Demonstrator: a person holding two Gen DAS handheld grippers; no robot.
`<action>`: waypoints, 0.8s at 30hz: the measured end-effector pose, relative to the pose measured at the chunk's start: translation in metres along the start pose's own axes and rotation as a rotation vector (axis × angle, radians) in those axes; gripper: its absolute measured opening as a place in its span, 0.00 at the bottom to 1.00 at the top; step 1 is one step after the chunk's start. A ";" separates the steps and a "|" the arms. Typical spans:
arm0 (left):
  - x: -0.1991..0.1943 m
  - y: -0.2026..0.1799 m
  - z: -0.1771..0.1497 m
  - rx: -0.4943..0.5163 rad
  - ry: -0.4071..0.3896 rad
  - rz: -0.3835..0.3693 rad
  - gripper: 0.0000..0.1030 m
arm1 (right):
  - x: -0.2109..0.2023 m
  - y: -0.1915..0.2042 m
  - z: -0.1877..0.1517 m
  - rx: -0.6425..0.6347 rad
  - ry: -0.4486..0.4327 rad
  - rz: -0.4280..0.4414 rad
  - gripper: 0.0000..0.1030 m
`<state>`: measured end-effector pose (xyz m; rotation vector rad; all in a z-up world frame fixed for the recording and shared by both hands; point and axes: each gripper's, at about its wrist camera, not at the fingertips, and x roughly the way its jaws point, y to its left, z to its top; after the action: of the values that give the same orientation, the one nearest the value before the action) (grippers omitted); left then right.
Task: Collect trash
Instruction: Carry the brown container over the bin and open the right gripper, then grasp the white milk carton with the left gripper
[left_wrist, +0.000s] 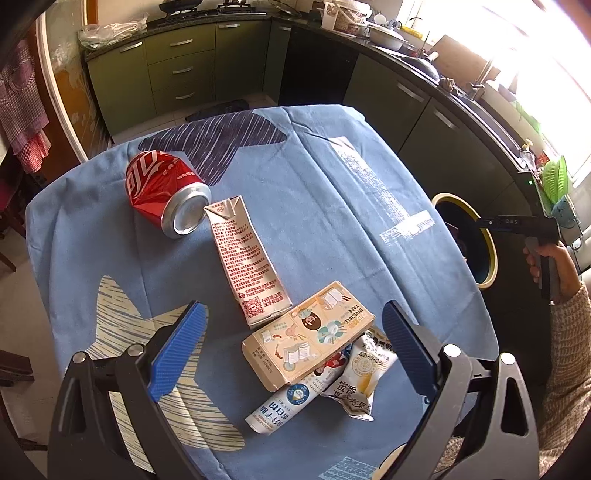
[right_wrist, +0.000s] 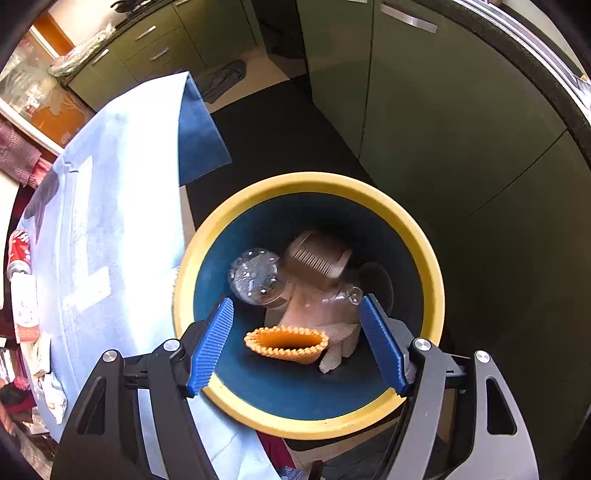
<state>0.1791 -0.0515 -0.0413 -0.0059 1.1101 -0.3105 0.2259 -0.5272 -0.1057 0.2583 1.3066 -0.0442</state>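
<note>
With right gripper (right_wrist: 295, 343) jaws apart over the bin (right_wrist: 428, 258), nothing between, the risk is at left gripper (left_wrist: 291, 350): its apart jaws straddle tape box (left_wrist: 308, 341) w/ snack wrapper (left_wrist: 364, 380) beneath, so both may lift, one dropping.

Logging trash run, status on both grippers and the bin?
Left gripper open over tape box. Right gripper open, empty, above bin; waffle cone inside. Nothing in the way.
</note>
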 end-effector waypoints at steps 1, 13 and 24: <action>0.003 0.003 0.001 -0.015 0.016 0.004 0.89 | -0.003 -0.001 -0.005 -0.006 -0.004 0.008 0.69; 0.061 0.017 0.020 -0.155 0.179 0.058 0.86 | 0.002 0.005 -0.022 -0.049 0.007 0.078 0.70; 0.084 0.016 0.037 -0.137 0.200 0.154 0.53 | 0.002 -0.008 -0.029 -0.051 0.006 0.099 0.72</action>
<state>0.2499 -0.0623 -0.1007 -0.0111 1.3204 -0.0978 0.1975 -0.5289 -0.1161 0.2797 1.2972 0.0740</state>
